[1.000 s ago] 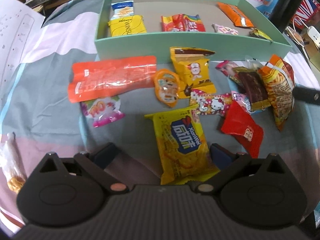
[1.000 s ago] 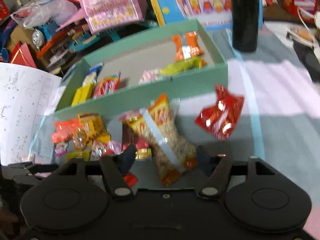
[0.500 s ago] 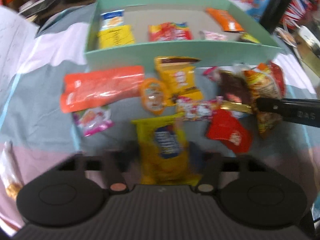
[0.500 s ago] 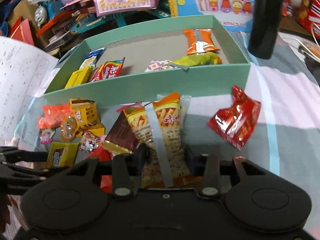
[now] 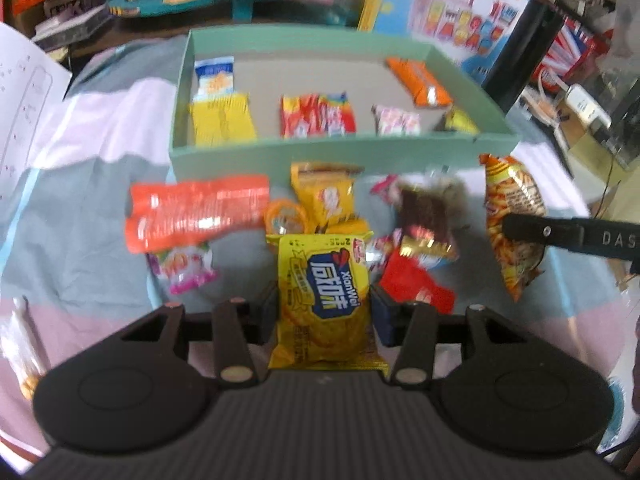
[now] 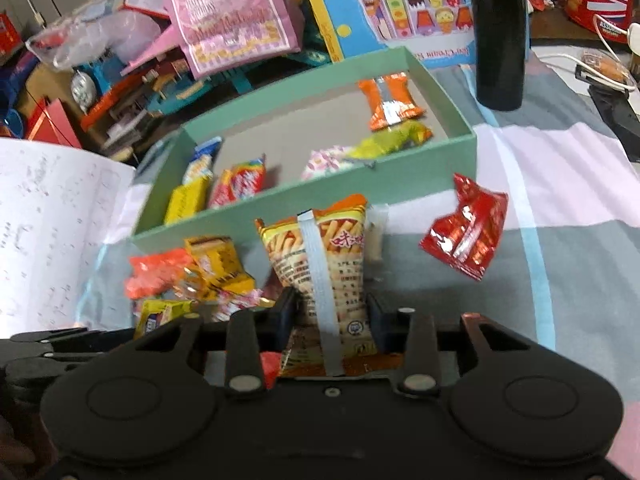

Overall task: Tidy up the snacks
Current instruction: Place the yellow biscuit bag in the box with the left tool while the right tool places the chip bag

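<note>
Two packets gripped: left gripper (image 5: 324, 312) clamps the yellow packet (image 5: 323, 296); right gripper (image 6: 331, 318), jaws just closing, pinches the orange stick-snack packet (image 6: 320, 260). Green box (image 5: 344, 152) ahead of both; advise lifting each clear of its front wall, releasing onto bare floor.

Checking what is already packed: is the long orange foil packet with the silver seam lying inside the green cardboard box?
Yes: the long orange foil packet lies on the floor of the green cardboard box, near its far corner.
</note>
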`<state>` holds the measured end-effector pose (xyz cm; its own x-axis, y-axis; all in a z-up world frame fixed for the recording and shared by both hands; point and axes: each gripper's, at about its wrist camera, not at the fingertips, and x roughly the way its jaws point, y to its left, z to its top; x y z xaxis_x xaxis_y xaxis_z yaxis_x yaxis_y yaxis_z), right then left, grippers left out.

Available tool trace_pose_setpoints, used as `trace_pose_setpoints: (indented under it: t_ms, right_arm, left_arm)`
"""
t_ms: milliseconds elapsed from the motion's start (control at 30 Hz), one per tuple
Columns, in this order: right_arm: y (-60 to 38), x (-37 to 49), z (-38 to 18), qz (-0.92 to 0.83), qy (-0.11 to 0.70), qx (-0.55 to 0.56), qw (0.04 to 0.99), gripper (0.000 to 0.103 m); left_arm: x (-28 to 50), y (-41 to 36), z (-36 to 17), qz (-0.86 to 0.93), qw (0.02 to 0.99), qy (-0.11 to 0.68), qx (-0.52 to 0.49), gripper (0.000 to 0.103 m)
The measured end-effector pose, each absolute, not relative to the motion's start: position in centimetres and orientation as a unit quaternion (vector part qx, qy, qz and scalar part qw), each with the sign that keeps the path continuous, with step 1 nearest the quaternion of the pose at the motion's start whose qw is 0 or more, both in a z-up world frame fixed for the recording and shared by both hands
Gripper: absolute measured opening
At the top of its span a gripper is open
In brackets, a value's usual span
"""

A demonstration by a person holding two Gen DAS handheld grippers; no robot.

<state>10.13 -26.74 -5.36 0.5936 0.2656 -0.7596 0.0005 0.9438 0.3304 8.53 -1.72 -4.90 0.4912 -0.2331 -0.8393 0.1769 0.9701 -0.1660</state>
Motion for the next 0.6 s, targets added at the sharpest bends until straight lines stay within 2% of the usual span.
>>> trace_pose_setpoints:
  t_ms: [300, 600]
  right_arm:
    - [-27.3, 15.1, -1.3, 0.081, 0.417, 0.167, 0.89, 0.037]
    - [-27.9, 25.9, -1.4, 0.064, 0.424, 0.17, 0.887, 0.037]
  left_arm:
    - [14.4, -0.7, -1.1, -0.12, 0.885, 0.448, -0.037, 0.047]
    - [25.9, -1.0, -1.8, -0.109, 0.886, 0.45, -0.042, 0.047]
